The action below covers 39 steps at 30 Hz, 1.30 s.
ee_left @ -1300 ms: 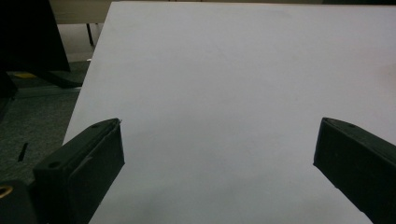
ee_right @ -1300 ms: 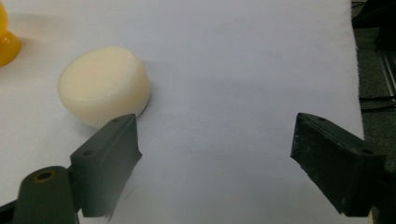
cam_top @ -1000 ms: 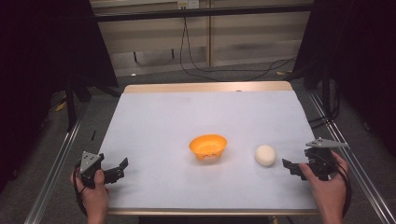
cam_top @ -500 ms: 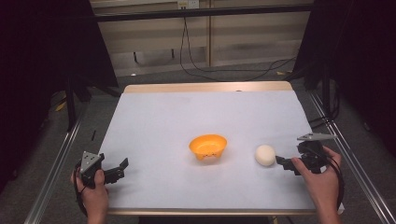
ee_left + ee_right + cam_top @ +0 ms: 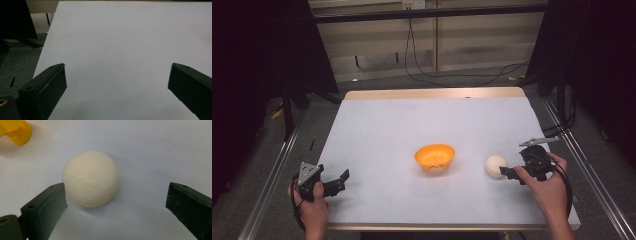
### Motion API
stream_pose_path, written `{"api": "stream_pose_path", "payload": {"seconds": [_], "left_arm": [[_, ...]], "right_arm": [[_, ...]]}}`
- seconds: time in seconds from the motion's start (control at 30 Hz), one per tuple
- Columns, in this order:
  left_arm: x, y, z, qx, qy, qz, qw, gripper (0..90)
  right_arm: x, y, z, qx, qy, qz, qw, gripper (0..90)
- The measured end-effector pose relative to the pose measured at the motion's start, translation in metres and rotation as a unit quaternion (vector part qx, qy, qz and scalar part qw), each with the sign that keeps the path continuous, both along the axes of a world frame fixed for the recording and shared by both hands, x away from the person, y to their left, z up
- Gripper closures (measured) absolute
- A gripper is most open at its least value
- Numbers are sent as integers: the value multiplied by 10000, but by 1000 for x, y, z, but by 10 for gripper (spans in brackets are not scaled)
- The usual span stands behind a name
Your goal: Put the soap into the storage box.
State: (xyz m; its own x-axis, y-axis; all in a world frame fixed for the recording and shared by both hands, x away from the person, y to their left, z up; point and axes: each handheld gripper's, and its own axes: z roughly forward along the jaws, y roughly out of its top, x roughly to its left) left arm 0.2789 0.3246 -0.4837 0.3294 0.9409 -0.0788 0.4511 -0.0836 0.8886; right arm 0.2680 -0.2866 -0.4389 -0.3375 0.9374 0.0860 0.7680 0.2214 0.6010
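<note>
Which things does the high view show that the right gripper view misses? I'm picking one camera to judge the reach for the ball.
High view alone: the left gripper, open over bare table, the person's hands, the whole orange bowl. Right gripper view alone: the right gripper, its jaws having just been opening, stands wide apart, the ball just ahead, untouched. Both: ball, bowl, white tabletop.
</note>
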Motion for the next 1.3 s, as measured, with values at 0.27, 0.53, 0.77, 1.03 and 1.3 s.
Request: {"api": "stream_pose_path", "payload": {"seconds": [0.27,0.53,0.77,1.03,1.3], "left_arm": [[0,0,0,-26,9,11,10000,18],[0,0,0,-30,13,9,10000,18],[0,0,0,-23,11,13,10000,18],[0,1,0,-57,13,14,10000,17],[1,1,0,-28,39,-8,10000,17]], "right_arm": [[8,6,0,53,79,18,10000,27],[14,14,2,100,197,43,9997,18],[19,20,-3,55,343,39,9994,16],[27,28,-9,14,509,-34,9987,16],[33,38,-15,-37,659,-56,9978,12]]}}
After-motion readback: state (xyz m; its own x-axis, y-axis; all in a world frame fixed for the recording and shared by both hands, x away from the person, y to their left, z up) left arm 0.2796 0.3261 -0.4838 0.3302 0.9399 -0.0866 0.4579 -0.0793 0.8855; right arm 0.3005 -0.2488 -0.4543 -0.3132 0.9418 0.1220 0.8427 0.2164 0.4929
